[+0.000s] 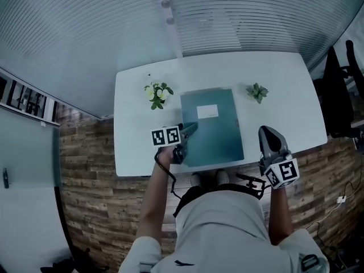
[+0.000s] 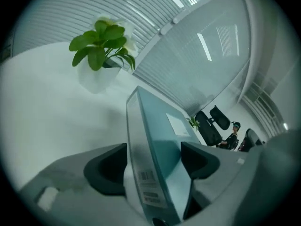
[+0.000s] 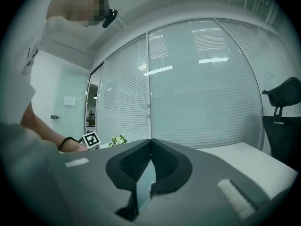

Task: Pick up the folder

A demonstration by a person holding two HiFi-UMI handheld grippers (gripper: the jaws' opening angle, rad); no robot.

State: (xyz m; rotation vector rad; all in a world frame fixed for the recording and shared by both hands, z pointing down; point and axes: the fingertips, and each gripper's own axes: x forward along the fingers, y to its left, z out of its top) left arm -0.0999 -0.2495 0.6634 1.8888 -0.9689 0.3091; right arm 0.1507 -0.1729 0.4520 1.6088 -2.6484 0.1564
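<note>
A teal box folder (image 1: 213, 127) with a white label lies flat in the middle of the white table (image 1: 136, 147). My left gripper (image 1: 189, 131) stands at the folder's near left edge, angled down. In the left gripper view its jaws are open wide around the folder's spine (image 2: 141, 173), one pad (image 2: 106, 171) on each side, and I see no pad pressing. My right gripper (image 1: 268, 136) hovers level off the table's front right edge, apart from the folder. In the right gripper view its jaws (image 3: 150, 166) are shut with nothing held.
Two small potted plants stand behind the folder, one at the left (image 1: 157, 94) (image 2: 101, 41) and one at the right (image 1: 257, 91). A black office chair (image 1: 341, 90) is beside the table's right end. Blinds cover the glass wall behind.
</note>
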